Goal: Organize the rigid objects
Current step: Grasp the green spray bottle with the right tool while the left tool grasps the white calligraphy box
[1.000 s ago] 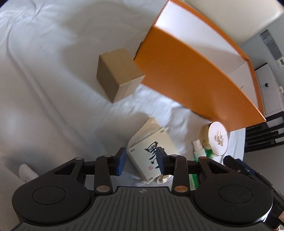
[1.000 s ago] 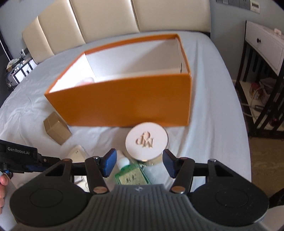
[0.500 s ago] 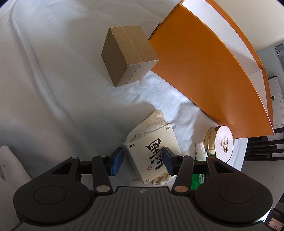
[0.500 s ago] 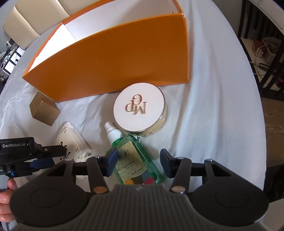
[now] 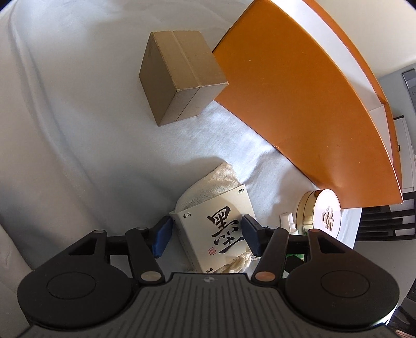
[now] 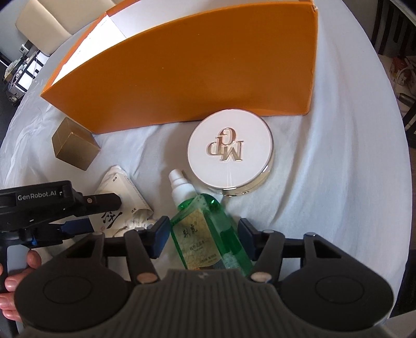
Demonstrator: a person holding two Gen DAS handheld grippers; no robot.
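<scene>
My left gripper (image 5: 206, 238) is open, its jaws on either side of a cream box with black calligraphy (image 5: 218, 234) that lies on a cloth pouch (image 5: 208, 182). My right gripper (image 6: 201, 238) is open, its jaws either side of a green spray bottle (image 6: 208, 231) lying on the bed. A round white compact (image 6: 230, 150) lies just beyond the bottle. A gold-brown cardboard cube (image 5: 182, 75) sits by the big orange box (image 5: 299, 91), which also shows in the right wrist view (image 6: 195, 70). The left gripper also shows in the right wrist view (image 6: 78, 226).
Everything lies on a white bedsheet (image 5: 65, 130). The orange box is open-topped with a white inside. A dark side table (image 6: 397, 33) stands at the right of the bed, and a cream headboard (image 6: 46, 15) is at the back.
Both grippers have come down and closer to the bed. The calligraphy box now sits between the left jaws and the green bottle between the right jaws. Nothing is gripped.
</scene>
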